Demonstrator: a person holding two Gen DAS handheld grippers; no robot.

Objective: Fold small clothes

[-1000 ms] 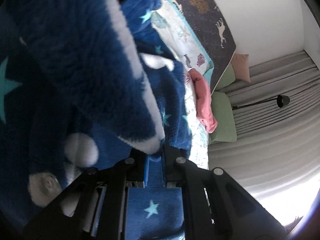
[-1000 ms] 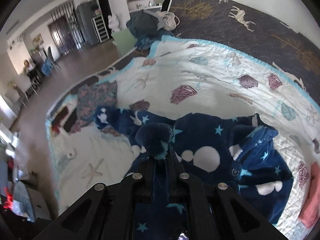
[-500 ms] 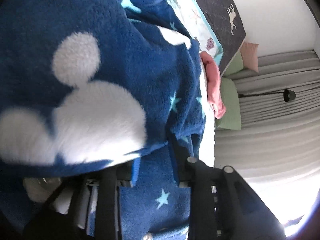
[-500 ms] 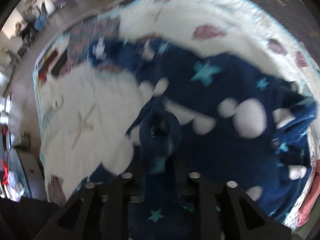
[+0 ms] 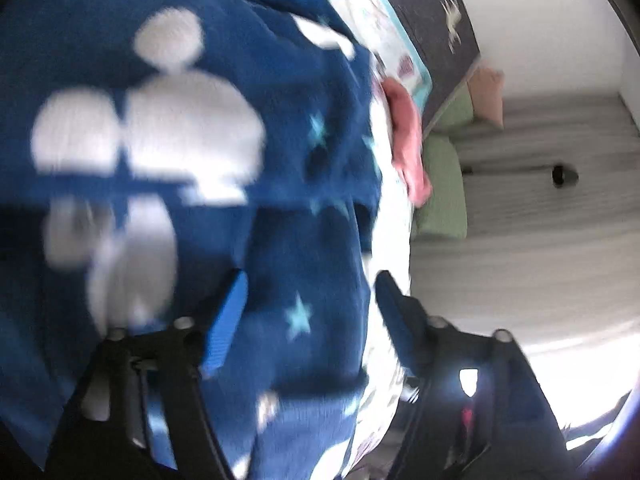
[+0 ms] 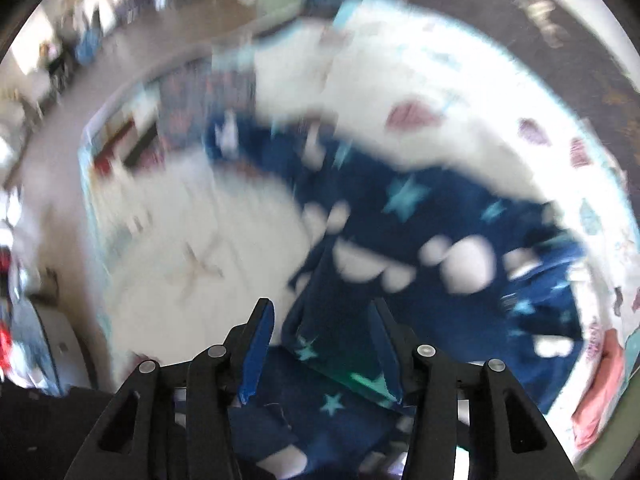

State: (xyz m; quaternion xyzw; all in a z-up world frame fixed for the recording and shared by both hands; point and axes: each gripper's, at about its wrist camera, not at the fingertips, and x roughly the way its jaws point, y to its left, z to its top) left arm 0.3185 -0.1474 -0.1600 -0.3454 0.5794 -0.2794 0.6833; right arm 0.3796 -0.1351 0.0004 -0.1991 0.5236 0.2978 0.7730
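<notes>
A dark blue fleece garment (image 5: 224, 80) with white mouse-head shapes and pale stars lies on the white sea-print bedspread (image 6: 240, 220); it also shows in the right wrist view (image 6: 440, 216). My left gripper (image 5: 310, 292) is open, its jaws spread wide with the fleece lying loose between them. My right gripper (image 6: 324, 320) is open too, and a fold of the fleece lies between its jaws without being pinched. Both views are motion-blurred.
A pink garment (image 5: 408, 136) lies on the bedspread beside green pillows (image 5: 444, 184), and it shows at the right edge of the right wrist view (image 6: 600, 384). A dark deer-print cover (image 5: 440, 12) lies along the wall. Grey curtains (image 5: 540, 220) and a lamp stand beyond.
Both grippers were shut on the fleece and have opened, letting it go. The garment has dropped onto the bedspread and lies spread out flatter.
</notes>
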